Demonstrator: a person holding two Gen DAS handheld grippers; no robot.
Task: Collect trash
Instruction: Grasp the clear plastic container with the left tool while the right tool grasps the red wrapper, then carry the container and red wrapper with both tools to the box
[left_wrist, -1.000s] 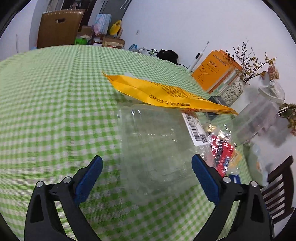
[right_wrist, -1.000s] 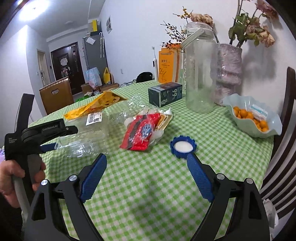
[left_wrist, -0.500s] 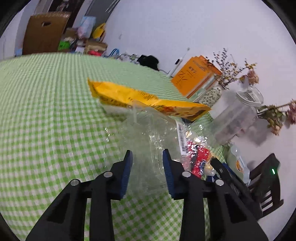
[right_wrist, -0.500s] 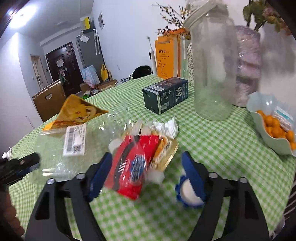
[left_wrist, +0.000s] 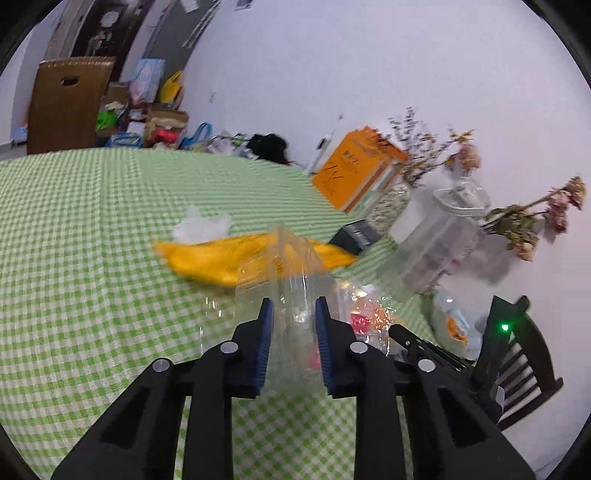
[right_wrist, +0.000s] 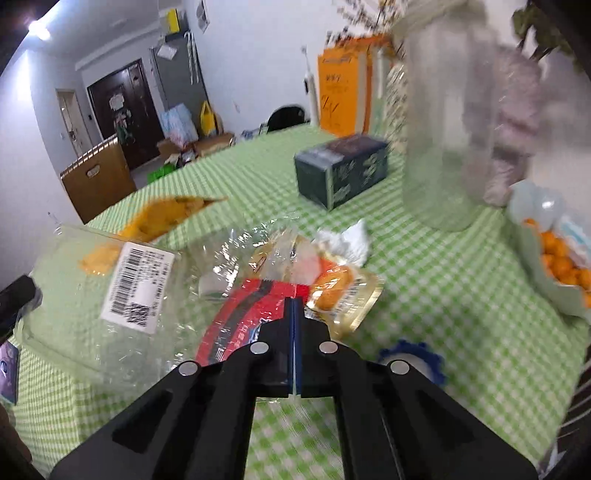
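- Left gripper (left_wrist: 291, 314): blue ribbed pads are closing on a crumpled clear plastic container (left_wrist: 280, 273), pinching its thin creased wall above the green-checked tablecloth (left_wrist: 92, 258).
- Behind it, a glossy yellow bag (left_wrist: 221, 258) is lying flat.
- Right gripper (right_wrist: 293, 314): pads are pressing together, clamping the edge of a shiny red wrapper (right_wrist: 251, 314) among cellophane scraps.
- Right: a scalloped blue cap (right_wrist: 413, 354) is resting nearby.

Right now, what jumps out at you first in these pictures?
Up front, the left gripper is closing on a crumpled clear plastic container, with a yellow bag behind it. The right gripper is shut on a red snack wrapper, and a bowl of oranges sits at the right edge.
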